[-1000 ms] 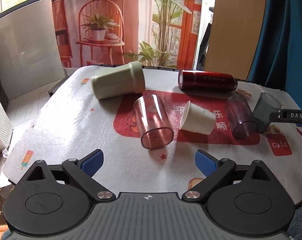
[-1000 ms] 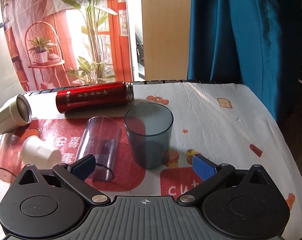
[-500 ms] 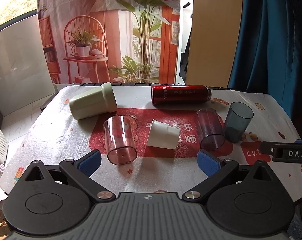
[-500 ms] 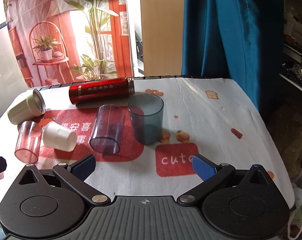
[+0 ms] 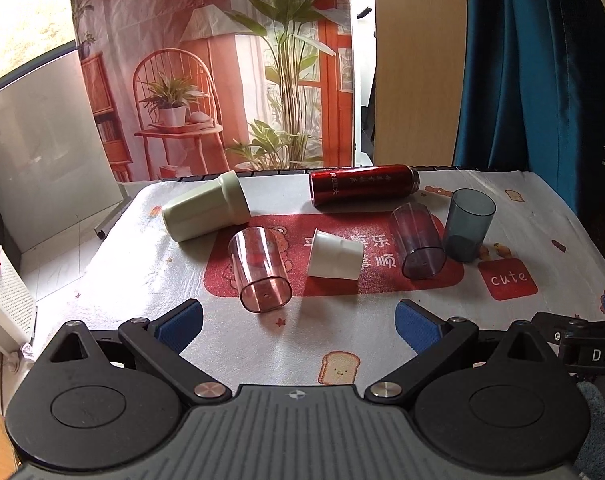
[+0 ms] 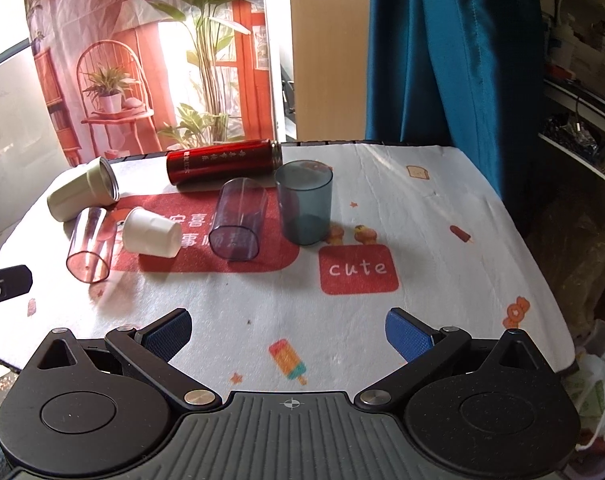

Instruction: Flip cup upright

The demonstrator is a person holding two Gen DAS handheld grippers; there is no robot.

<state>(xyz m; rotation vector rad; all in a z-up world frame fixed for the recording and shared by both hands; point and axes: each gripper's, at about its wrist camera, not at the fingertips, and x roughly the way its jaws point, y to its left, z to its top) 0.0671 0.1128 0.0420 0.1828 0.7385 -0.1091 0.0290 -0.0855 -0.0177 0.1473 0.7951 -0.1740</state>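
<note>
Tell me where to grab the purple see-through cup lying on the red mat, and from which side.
Take the purple cup across its round wall near the middle, coming from above with the right gripper, jaws either side of its long axis. It lies on its side with one end toward the camera, and the upright grey cup stands close on its right, so a sideways approach looks cramped.

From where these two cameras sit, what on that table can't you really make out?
- Red flask: its white lettering is too small to read in either view.
- Beige cup: the left wrist view shows only its outside; its inside is dim in the right wrist view.
- Right gripper: cut off by the right edge in the left wrist view.
- White cup: its mouth faces away in the right wrist view.
</note>
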